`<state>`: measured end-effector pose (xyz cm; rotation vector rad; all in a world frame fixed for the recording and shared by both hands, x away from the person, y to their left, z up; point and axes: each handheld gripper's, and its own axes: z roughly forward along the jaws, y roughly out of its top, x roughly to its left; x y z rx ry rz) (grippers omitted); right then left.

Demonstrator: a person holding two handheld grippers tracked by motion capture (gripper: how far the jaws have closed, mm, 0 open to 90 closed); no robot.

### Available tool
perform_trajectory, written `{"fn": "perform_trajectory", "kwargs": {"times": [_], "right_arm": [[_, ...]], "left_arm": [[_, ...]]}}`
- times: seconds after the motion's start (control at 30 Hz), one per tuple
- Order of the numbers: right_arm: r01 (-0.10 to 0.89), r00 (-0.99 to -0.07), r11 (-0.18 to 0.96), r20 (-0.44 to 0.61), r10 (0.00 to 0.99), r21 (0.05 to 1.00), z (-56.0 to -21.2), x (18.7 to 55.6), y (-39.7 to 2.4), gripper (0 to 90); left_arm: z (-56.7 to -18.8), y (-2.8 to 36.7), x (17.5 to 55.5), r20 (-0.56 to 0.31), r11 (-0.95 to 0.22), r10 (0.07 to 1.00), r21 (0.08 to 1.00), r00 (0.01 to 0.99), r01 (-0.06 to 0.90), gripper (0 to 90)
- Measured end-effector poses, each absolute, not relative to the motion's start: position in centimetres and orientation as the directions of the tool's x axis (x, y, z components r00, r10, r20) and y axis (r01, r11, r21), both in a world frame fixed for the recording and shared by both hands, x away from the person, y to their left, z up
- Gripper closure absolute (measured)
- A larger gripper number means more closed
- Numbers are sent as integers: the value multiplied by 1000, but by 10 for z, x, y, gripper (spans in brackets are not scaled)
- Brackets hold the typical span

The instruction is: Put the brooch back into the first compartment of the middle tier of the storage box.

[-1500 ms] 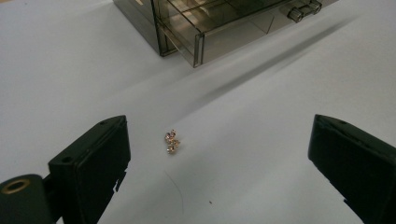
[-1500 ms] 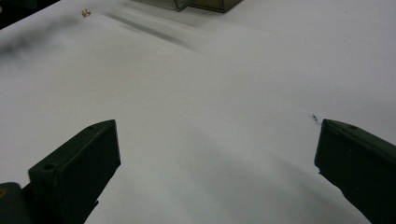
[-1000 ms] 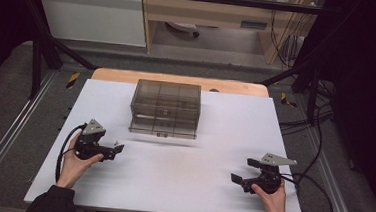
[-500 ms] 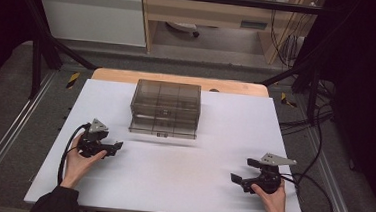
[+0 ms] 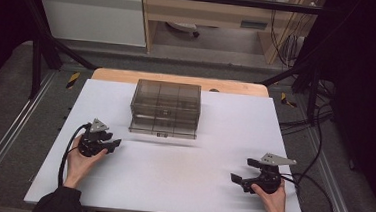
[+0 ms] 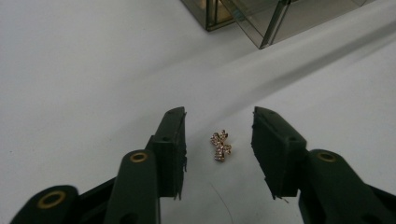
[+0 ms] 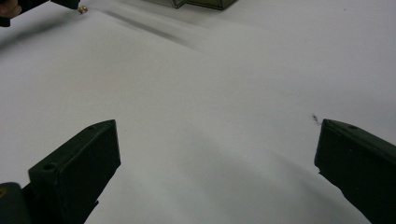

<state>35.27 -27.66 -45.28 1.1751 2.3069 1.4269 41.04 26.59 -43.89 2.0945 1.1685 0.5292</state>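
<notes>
While the small gold trinket (image 6: 221, 145) shows clearly in the left gripper view, its exact kind is hard to tell: a studded, sparkly piece, maybe an earring or charm. It lies flat on the white table (image 5: 171, 175) between the jaws of the left gripper (image 6: 218, 140), a gap on each side, neither pad touching it. Its long axis runs roughly along the jaws, tilted a little; the forked end points away from the gripper toward the box, the lobed end toward the gripper body. The jaws have just been closing around it, but stand apart from it, not gripping. In the right gripper view the trinket (image 7: 83, 9) is a tiny gold dot at the far gripper's tip, shape unreadable. In the high view it is too small to pick out beside the left gripper (image 5: 113, 145).

Beyond the jaw tips, the smoky clear box (image 6: 261, 18) is cut off by the frame edge; its contents are unclear. The right gripper (image 7: 217, 149) sits well apart, jaws wide, nothing between them.
</notes>
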Motion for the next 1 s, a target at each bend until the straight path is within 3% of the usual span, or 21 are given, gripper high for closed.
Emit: {"fn": "perform_trajectory", "kwargs": {"times": [0.27, 1.0], "right_arm": [[527, -669, 225, 237, 704, 820, -453, 353, -277, 5], [526, -670, 224, 237, 704, 821, -452, 353, -277, 5]], "left_arm": [[-441, 265, 411, 19, -378, 852, 713, 522, 591, 687], [-444, 264, 412, 27, -391, 849, 703, 528, 593, 842]]}}
